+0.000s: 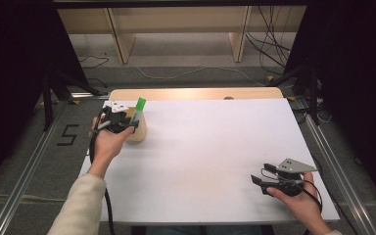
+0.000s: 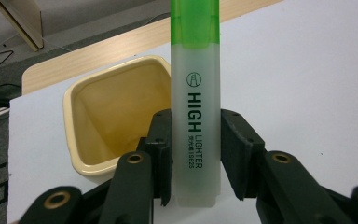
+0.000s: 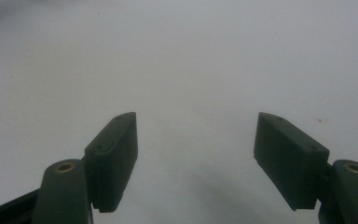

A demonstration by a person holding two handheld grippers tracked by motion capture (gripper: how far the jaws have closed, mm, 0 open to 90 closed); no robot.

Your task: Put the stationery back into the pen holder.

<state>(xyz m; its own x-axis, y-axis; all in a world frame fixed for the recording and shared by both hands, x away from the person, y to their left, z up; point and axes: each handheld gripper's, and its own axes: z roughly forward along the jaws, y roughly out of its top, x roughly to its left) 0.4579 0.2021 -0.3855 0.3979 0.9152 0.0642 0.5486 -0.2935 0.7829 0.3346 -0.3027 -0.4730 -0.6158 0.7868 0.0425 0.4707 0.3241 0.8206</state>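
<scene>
A green highlighter [image 2: 196, 93] with a pale barrel marked HIGH LIGHTER stands between the jaws of my left gripper [image 2: 196, 122], which is shut on it. Just behind and left of it sits a cream square cup [image 2: 107, 116], empty inside. From above, the highlighter [image 1: 139, 108] sticks up with its green cap on top, over the cup [image 1: 139, 131] at the table's far left, held by my left gripper [image 1: 129, 123]. My right gripper [image 1: 257, 178] rests open near the front right corner; its jaws [image 3: 196, 149] stand wide apart over bare white table.
The white tabletop [image 1: 210, 147] has a wooden strip [image 1: 196, 93] along its far edge. Metal rails [image 1: 24, 166] run down both sides of the table. Cables and wooden legs lie on the floor beyond.
</scene>
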